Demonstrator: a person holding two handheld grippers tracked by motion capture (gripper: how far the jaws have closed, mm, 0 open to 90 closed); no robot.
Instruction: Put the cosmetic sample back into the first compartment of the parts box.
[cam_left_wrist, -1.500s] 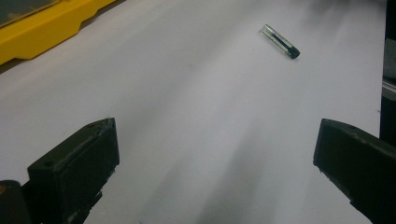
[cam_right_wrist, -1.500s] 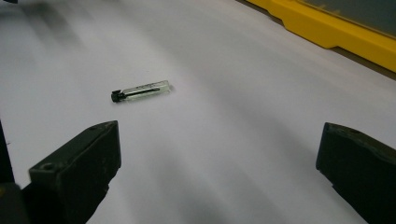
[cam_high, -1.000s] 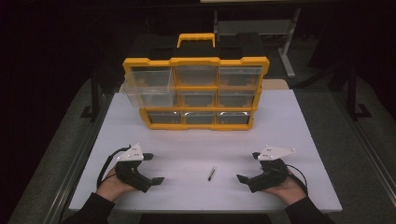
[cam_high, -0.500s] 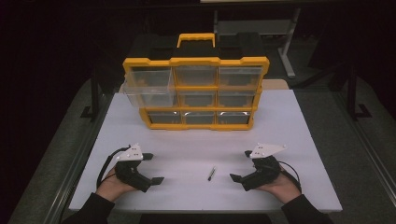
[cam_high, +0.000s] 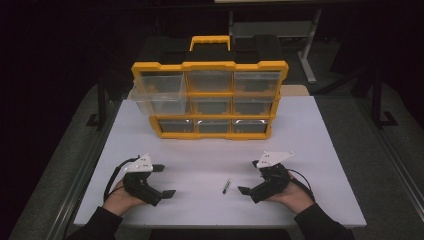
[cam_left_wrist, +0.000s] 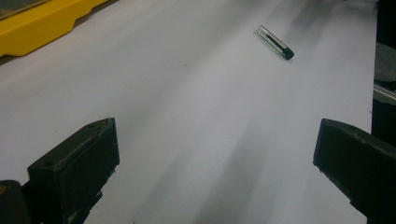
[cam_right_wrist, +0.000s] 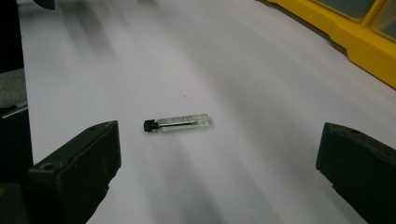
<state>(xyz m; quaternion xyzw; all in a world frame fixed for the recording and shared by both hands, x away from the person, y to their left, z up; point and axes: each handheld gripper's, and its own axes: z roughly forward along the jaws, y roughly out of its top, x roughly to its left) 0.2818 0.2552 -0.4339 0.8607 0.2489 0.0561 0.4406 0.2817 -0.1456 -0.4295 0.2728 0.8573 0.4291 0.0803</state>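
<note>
A small clear glass vial with a black cap (cam_high: 226, 185) lies flat on the white table (cam_high: 210, 155), near the front edge. My right gripper (cam_high: 248, 177) rests just right of it, jaws open and pointing left; in the right gripper view the vial (cam_right_wrist: 177, 123) lies ahead, between the lines of the two jaws (cam_right_wrist: 217, 163). My left gripper (cam_high: 164, 181) sits at the front left, open and empty, pointing right. The vial (cam_left_wrist: 275, 43) lies far ahead in the left gripper view, beyond the open jaws (cam_left_wrist: 215, 163).
A yellow organizer box (cam_high: 210, 100) with clear drawers and a top handle stands upright at the table's back middle. One drawer on its left side (cam_high: 160, 104) is pulled out. Its yellow base shows in both gripper views (cam_left_wrist: 42, 23) (cam_right_wrist: 359, 42).
The right gripper has slid left, closer to the vial. The left gripper and the vial have stayed in place.
</note>
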